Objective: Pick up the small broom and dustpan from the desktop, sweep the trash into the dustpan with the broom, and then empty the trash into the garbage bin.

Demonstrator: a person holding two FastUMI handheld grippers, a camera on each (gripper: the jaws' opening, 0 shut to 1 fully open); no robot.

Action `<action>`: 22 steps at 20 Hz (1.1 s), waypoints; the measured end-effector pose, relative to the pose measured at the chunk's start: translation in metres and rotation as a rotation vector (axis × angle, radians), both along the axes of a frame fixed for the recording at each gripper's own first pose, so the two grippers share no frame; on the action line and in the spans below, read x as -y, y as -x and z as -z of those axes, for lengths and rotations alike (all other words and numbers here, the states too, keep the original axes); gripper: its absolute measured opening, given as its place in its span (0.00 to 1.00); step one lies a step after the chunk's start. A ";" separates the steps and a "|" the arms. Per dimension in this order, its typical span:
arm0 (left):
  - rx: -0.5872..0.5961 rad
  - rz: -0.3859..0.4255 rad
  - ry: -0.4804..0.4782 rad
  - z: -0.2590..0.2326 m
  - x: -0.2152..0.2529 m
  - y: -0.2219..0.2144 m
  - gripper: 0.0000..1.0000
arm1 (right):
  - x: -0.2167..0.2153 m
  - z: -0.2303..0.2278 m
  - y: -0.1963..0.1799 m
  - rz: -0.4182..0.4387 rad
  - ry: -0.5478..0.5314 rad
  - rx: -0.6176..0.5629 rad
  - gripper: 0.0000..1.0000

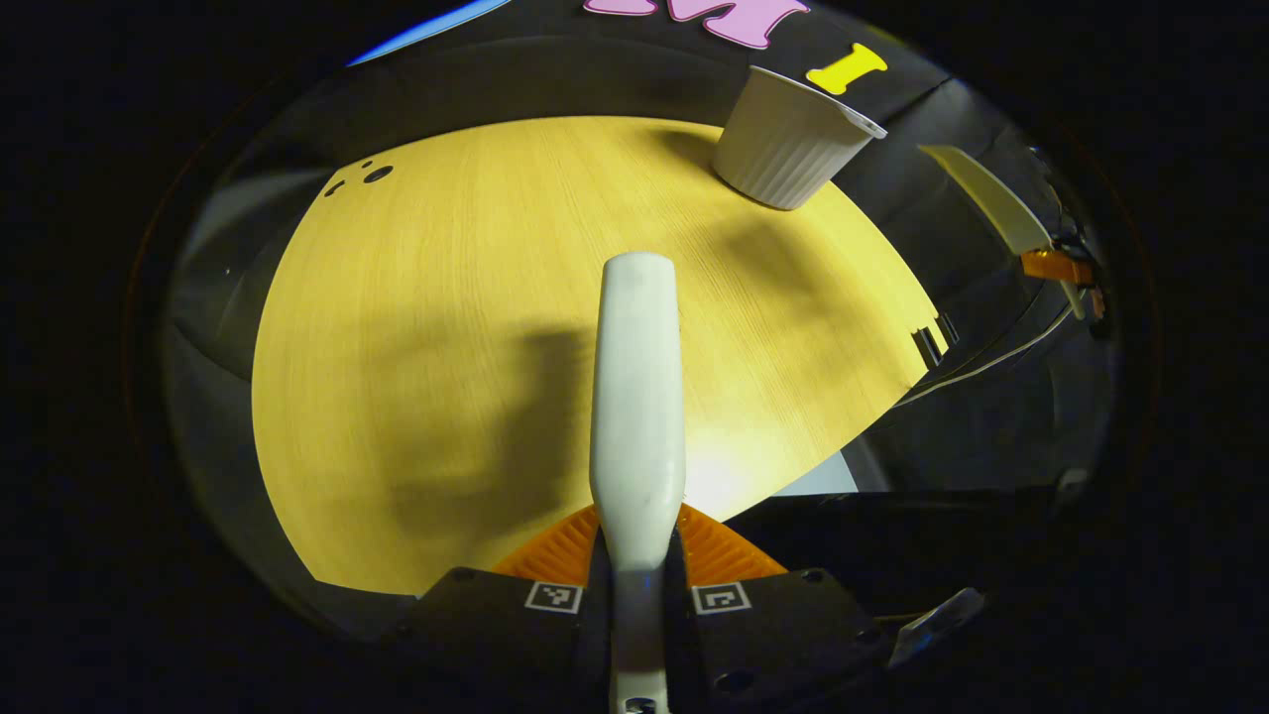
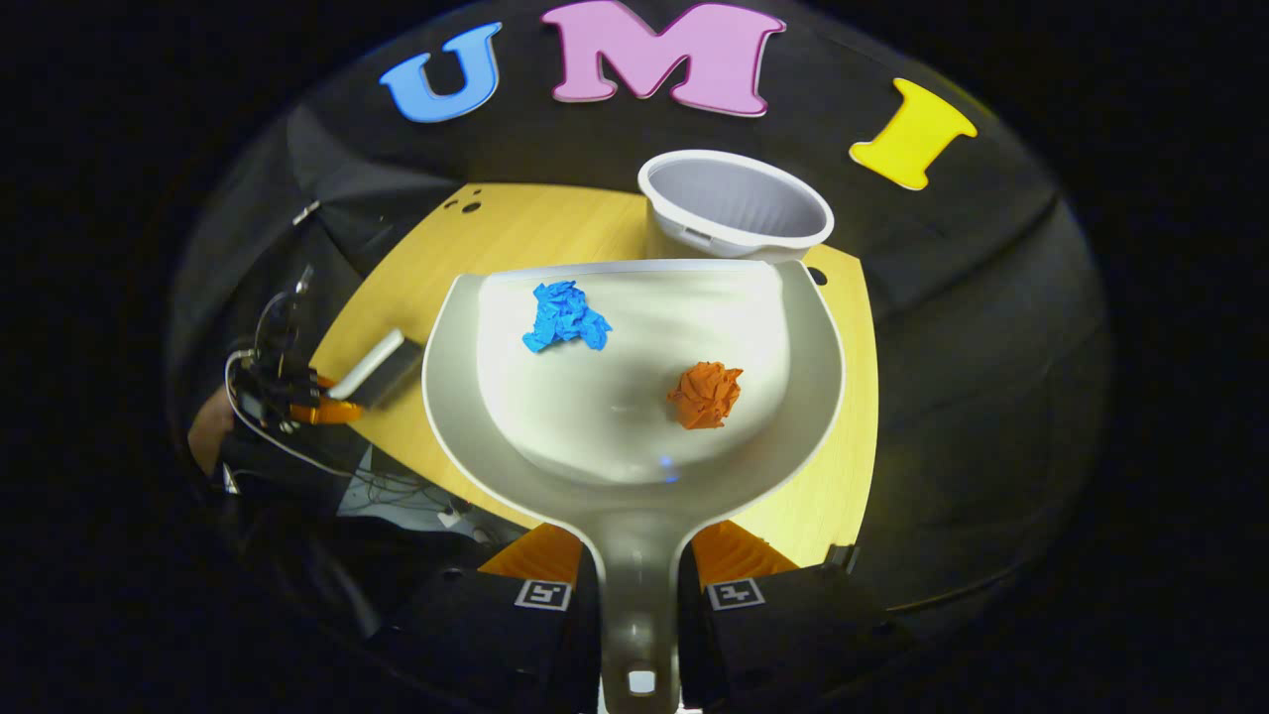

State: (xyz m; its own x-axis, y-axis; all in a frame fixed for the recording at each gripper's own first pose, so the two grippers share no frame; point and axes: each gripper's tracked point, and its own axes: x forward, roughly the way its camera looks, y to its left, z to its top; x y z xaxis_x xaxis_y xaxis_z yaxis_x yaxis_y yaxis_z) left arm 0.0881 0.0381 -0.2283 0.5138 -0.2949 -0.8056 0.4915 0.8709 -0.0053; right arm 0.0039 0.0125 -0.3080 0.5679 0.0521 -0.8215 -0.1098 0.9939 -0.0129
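My right gripper [image 2: 636,595] has its jaws clamped on the dustpan [image 2: 634,397] handle, pan held level-ish w/ its mouth pointing away from me. Blue paper wad [image 2: 565,317] sits near the pan's front lip, left side; orange paper wad [image 2: 706,395] further back, to the right. Both are inside the pan.

What matters for the dump: the garbage bin [image 2: 736,203] stands straight ahead, just beyond the front lip, open top up, on the far edge of the worktop [image 2: 853,416]. Pan's long axis runs handle-to-lip right at it, so I reckon push fwd a bit, then tip the lip down over the rim.

Left gripper [image 1: 636,595] jaws closed on the broom [image 1: 639,397] handle, off to the side. In the left gripper view the bin is up-right, further off. Right side is the nearer one.
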 end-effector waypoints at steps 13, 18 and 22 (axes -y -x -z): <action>0.025 -0.116 0.073 -0.021 -0.042 -0.010 0.26 | 0.005 0.011 -0.005 0.121 0.097 0.133 0.35; 0.039 -0.140 0.071 -0.032 -0.049 -0.022 0.24 | 0.014 0.006 -0.004 0.256 0.287 0.173 0.35; 0.052 -0.138 0.075 -0.040 -0.041 -0.032 0.24 | 0.019 0.000 -0.005 0.323 0.342 0.155 0.35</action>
